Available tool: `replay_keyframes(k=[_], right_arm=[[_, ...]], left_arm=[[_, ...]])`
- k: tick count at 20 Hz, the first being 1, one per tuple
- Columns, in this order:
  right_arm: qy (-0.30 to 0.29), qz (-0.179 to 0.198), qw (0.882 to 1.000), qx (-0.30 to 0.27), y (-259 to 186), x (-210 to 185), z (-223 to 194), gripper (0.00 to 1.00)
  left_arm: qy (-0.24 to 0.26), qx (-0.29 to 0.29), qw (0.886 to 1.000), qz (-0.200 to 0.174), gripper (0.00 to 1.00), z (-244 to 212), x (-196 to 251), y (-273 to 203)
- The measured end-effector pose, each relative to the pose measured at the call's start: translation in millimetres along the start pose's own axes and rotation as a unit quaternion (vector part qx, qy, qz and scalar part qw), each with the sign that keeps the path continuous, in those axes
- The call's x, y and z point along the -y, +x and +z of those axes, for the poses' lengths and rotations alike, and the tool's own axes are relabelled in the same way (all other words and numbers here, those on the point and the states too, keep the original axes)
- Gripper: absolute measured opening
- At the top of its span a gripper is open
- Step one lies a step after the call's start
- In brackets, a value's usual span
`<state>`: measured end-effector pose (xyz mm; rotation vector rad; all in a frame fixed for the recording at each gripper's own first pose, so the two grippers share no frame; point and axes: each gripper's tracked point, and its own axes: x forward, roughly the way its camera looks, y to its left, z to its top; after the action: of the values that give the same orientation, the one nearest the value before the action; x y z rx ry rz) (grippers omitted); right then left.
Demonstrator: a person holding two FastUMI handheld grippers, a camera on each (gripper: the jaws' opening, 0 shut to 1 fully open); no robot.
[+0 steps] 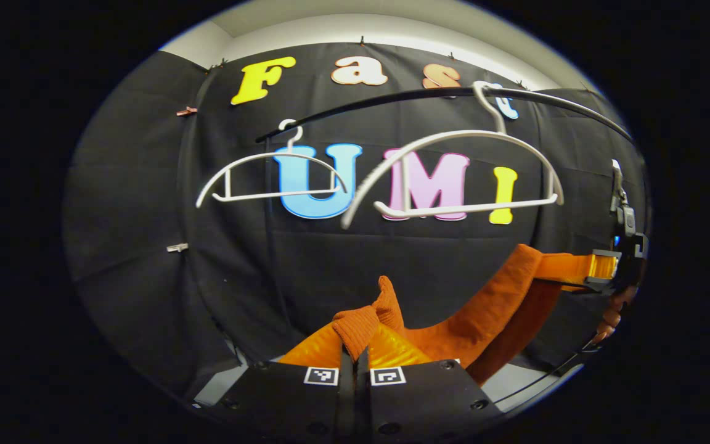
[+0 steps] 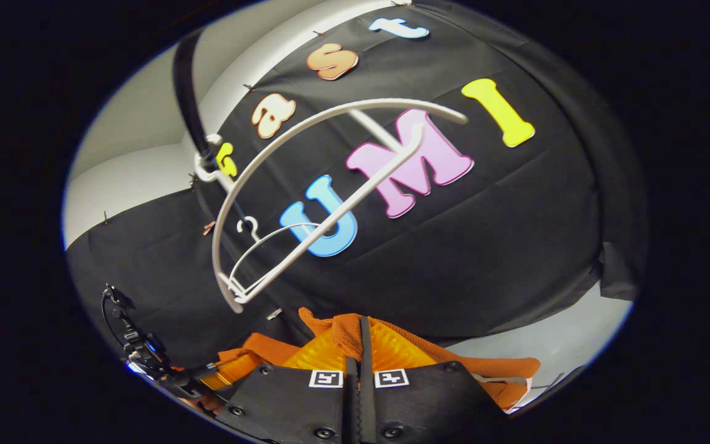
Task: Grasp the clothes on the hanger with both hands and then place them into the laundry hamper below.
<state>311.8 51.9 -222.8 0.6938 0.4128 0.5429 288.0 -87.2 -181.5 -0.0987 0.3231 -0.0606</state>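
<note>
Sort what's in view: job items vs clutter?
Job:
- rust-orange knitted garment, off the hangers
- left hand-held gripper, shut on it
- right hand-held gripper, shut on it
- nearer white plastic hanger, bare

Clutter:
- farther white plastic hanger, bare
- black curved rail

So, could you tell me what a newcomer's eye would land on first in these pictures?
Probably the orange garment, stretched low between the two grippers, with the left hand-held gripper and the right hand-held gripper each shut on a bunch of it. Next, above it, two bare white hangers on the black rail: the nearer hanger and the farther hanger.
</note>
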Motion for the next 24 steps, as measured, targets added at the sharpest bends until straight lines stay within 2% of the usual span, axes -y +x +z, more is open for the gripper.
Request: replay_keyframes(k=[4, 7, 9, 14, 18, 24], right_arm=[[-0.016, 0.049, 0.999, 0.000, -7.3, -49.5, 4.7, 0.04], [-0.033, 0.064, 0.997, 0.011, -15.8, -64.9, 18.7, 0.04], [-0.043, 0.063, 0.997, 0.012, -23.4, -63.3, 18.8, 0.04], [-0.065, 0.019, 0.997, -0.028, -17.5, -6.5, -22.5, 0.04], [-0.084, -0.029, 0.993, -0.074, -0.7, 63.5, -76.8, 0.04], [-0.113, -0.110, 0.977, -0.144, 11.6, 158.2, -146.2, 0.04]], left_arm=[[-0.001, 0.025, 0.998, -0.061, 0.05, 25.3, 53.2, -8.8], [-0.006, 0.051, 0.995, -0.089, 0.05, 55.0, 74.2, -13.5], [-0.006, 0.056, 0.993, -0.103, 0.04, 55.6, 82.2, -7.6], [-0.022, 0.020, 0.992, -0.124, 0.05, -1.7, 96.1, 30.6], [-0.024, -0.024, 0.990, -0.139, 0.05, -70.8, 111.2, 60.7], [0.009, -0.114, 0.986, -0.121, 0.04, -169.9, 114.0, 101.4]])
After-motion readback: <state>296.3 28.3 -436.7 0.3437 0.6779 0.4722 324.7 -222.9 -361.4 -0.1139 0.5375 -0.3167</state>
